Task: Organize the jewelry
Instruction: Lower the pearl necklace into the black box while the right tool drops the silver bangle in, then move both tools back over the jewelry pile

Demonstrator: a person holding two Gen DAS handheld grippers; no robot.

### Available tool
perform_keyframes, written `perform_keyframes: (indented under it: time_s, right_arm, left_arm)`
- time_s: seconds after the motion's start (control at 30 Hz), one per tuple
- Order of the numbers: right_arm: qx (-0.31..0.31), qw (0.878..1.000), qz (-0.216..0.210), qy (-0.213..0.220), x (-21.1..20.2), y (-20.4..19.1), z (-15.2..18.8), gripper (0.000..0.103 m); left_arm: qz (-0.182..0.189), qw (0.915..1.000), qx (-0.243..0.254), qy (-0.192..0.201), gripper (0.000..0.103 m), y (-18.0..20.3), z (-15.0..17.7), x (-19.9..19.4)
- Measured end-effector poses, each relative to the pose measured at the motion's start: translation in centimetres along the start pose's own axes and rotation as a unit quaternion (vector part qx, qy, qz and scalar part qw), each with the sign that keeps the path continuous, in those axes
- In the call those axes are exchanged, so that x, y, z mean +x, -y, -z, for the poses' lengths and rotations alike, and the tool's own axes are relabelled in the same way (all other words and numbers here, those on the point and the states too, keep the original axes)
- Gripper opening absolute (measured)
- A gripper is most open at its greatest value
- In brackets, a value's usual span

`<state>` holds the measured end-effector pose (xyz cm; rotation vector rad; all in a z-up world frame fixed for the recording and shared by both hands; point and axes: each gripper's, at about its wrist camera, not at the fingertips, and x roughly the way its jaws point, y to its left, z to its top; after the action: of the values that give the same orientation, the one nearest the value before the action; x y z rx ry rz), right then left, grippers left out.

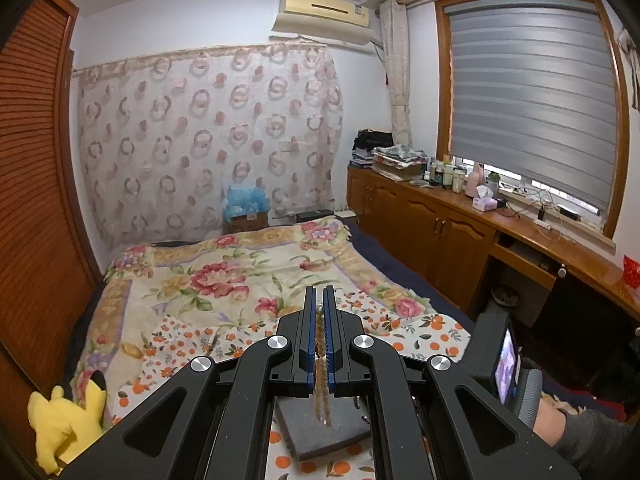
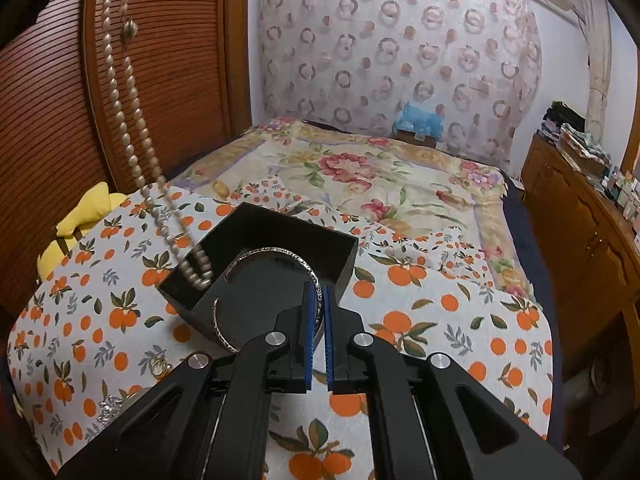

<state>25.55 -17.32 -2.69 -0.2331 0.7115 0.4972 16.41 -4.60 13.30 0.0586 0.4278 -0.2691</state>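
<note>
My left gripper [image 1: 319, 300] is shut on a pearl necklace [image 1: 321, 376], whose strand hangs down between the blue pads over a grey foam pad [image 1: 320, 428]. In the right wrist view the same pearl necklace [image 2: 132, 120] hangs from the top left, its lower end dangling into an open black box [image 2: 280, 236] on the orange-print cloth. My right gripper [image 2: 318, 294] is shut on a silver bangle [image 2: 276, 250], held over the box's near edge.
A gold ring [image 2: 158, 368] and a silver chain piece [image 2: 108, 406] lie on the orange-print cloth [image 2: 440, 320] left of the right gripper. A yellow plush toy [image 1: 64, 420] sits at the bed's left edge. Wooden cabinets [image 1: 440, 232] run along the right; a slatted wardrobe [image 2: 52, 120] stands left.
</note>
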Motion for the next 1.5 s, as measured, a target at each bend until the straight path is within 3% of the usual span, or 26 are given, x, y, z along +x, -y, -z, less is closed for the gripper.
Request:
perform_keyframes:
  time_s: [0.23,0.3,0.7,0.77,0.83,0.87,1.0,1.23,1.33,1.5]
  right_arm:
    - [-0.004,1.0,-0.002,-0.026,3.2,0.3,0.0,0.005]
    - [0.004,0.999,-0.024,-0.034,3.6,0.2,0.2,0.01]
    - [0.017,0.999,-0.044,-0.007,0.5,0.5,2.3,0.01]
    - [0.022,0.999,-0.044,0.001,-0.6,0.6,3.1,0.01]
    - [0.026,0.999,-0.046,0.011,-1.7,0.6,4.0,0.01]
    - [0.031,0.998,-0.047,0.016,-2.4,0.5,4.6,0.01]
    - [0.042,0.997,-0.048,0.031,-4.8,-0.2,6.9,0.01]
    - [0.055,0.997,-0.042,0.04,-7.6,-1.5,10.7,0.01]
    - [0.054,0.997,-0.041,0.038,-8.3,-2.2,12.0,0.01]
    - [0.056,0.997,-0.045,0.035,-9.2,-2.8,14.0,0.02]
  left_arm:
    - [-0.009,0.9994,-0.003,-0.034,0.003,-0.9,2.1,3.1]
    - [-0.007,0.9987,-0.006,-0.051,0.003,-1.2,3.3,4.4]
    - [0.006,0.9935,-0.017,-0.113,0.004,-1.3,9.0,8.1]
    - [0.003,0.9932,-0.015,-0.116,0.007,-1.2,9.5,7.9]
    - [0.001,0.9932,-0.014,-0.116,0.024,-1.2,10.2,7.4]
    - [0.0,0.9933,-0.014,-0.115,0.028,-1.2,10.7,7.0]
    - [-0.006,0.9927,-0.01,-0.12,0.033,-1.0,13.3,5.3]
    - [0.006,0.99,-0.032,-0.137,0.056,-1.0,17.5,3.2]
    - [-0.008,0.9889,-0.02,-0.147,0.063,-0.5,19.2,2.7]
    - [0.007,0.9861,-0.025,-0.164,0.075,0.1,21.2,2.1]
